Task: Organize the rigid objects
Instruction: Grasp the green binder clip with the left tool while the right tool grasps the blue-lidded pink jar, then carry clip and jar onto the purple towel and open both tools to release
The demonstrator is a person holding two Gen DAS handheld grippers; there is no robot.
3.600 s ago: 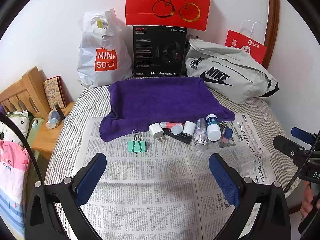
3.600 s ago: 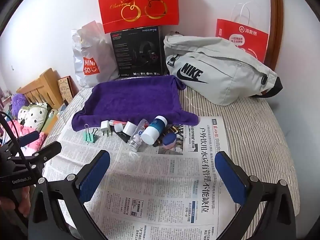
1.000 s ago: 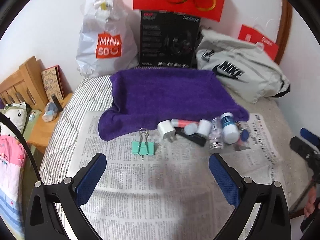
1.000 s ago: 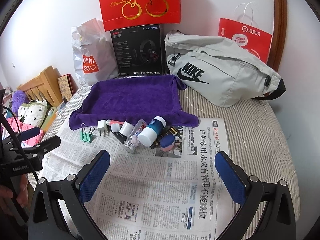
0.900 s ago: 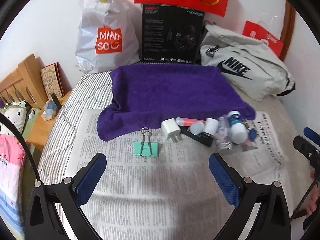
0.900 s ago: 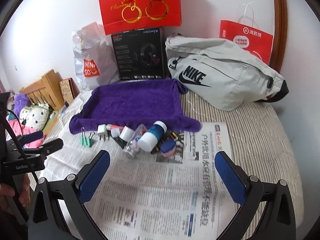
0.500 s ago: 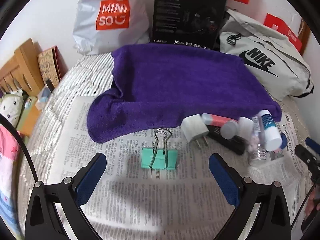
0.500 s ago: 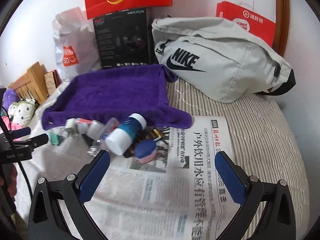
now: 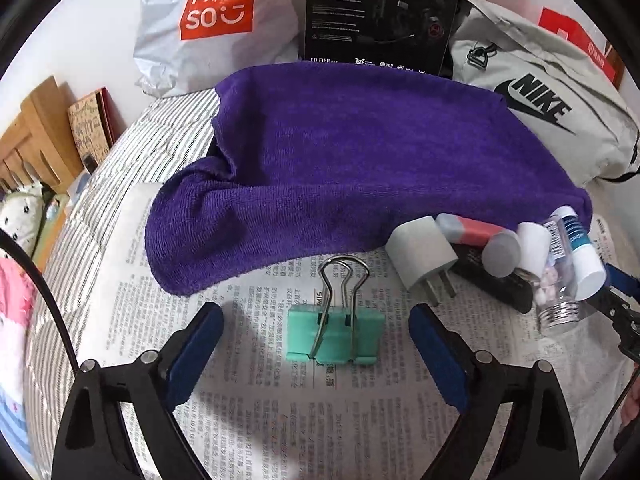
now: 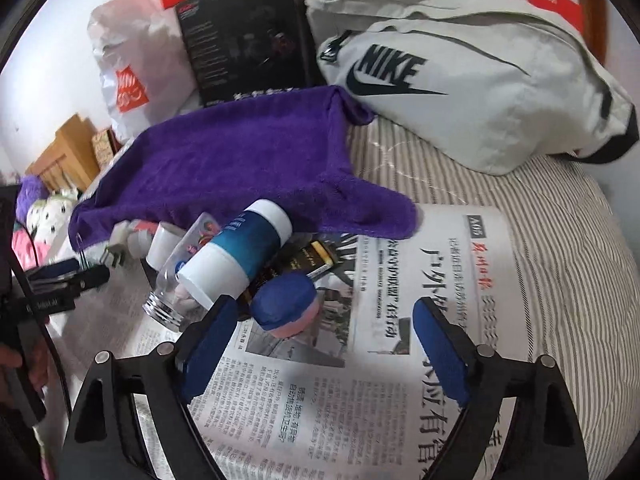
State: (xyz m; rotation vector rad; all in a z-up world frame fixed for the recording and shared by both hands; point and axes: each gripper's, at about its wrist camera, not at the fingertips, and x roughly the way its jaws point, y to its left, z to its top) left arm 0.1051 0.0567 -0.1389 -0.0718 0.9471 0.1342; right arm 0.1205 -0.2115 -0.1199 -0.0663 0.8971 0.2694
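Binder clip (image 9: 335,334) is lying on the newspaper (image 9: 256,408) between my left gripper's (image 9: 316,354) spread fingers; I'm closing squarely on the mint body, not the wire loops. Right gripper's (image 10: 322,354) hovering open too.

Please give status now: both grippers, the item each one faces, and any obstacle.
Left gripper open, green binder clip between its fingers. Right gripper open, near blue-capped pink jar. White-and-teal bottle crowds its left side.

Binder clip (image 9: 335,336) on newspaper (image 9: 256,400), left of charger (image 9: 420,254); towel (image 9: 352,152) behind.
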